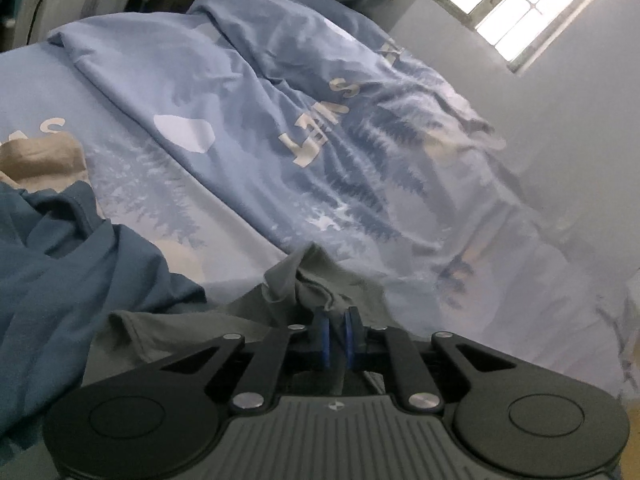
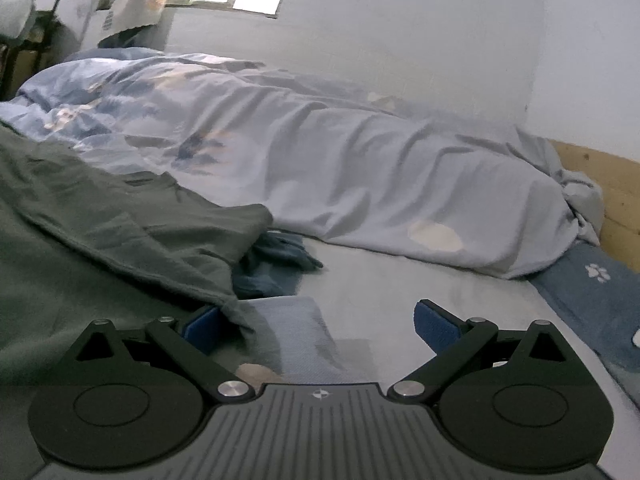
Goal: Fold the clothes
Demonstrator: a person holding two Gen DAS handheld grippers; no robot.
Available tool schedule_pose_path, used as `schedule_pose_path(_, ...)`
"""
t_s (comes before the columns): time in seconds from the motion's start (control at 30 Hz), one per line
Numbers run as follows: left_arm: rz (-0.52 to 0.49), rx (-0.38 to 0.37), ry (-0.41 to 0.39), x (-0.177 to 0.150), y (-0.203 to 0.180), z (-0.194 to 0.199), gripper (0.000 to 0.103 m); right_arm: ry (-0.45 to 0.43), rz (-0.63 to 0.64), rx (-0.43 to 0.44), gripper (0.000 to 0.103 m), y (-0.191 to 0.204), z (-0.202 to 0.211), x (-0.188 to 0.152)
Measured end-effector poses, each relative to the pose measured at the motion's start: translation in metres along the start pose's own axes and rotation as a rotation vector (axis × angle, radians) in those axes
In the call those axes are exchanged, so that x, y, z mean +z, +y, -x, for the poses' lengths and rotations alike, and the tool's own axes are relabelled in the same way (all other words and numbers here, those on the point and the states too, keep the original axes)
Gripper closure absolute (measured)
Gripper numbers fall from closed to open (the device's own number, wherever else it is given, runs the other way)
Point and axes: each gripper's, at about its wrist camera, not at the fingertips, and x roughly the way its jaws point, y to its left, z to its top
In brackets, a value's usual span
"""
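Observation:
A grey-green garment [image 1: 320,280] lies crumpled on the bed just ahead of my left gripper [image 1: 339,336]. The gripper's blue pads stand almost together, with a bunched fold of that cloth pinched between them. In the right wrist view the same grey-green garment [image 2: 100,220] spreads over the left half of the picture. Its hem drapes over the left fingertip [image 2: 204,328] of my right gripper [image 2: 320,326]. That gripper is wide open, with only pale bedding between its pads. A dark blue garment [image 1: 60,260] lies to the left, and it peeks out from under the grey-green one [image 2: 276,260].
A rumpled blue printed duvet [image 1: 280,120] fills the far side of the bed [image 2: 360,160] along the white wall. A beige cloth [image 1: 36,160] lies at the left. At the right are a wooden bed frame [image 2: 616,192] and a blue paw-print sheet [image 2: 592,292]. A window [image 1: 520,0] is behind.

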Motion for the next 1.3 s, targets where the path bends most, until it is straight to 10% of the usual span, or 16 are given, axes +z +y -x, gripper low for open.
schedule_pose_path(0.47,-0.025,0.087,0.09,-0.005,0.003,-0.011,0.095,0.009,0.008,-0.002,0.003,-0.003,0.0,0.0)
schedule_pose_path(0.63,0.032,-0.014,0.013,0.004,0.009,-0.004,0.058,0.012,0.003,0.004,0.003,-0.005,-0.001,0.0)
schedule_pose_path(0.97,0.08,-0.111,0.08,-0.011,-0.012,0.02,0.055,0.012,0.005,0.003,0.003,-0.004,-0.001,0.0)
schedule_pose_path(1.17,0.048,0.087,0.094,-0.023,-0.012,0.0,0.056,0.01,0.004,0.003,0.003,-0.003,-0.001,-0.001)
schedule_pose_path(1.3,0.034,0.086,0.091,-0.018,-0.004,-0.005,0.059,0.01,0.0,0.002,0.003,-0.001,0.0,-0.002)
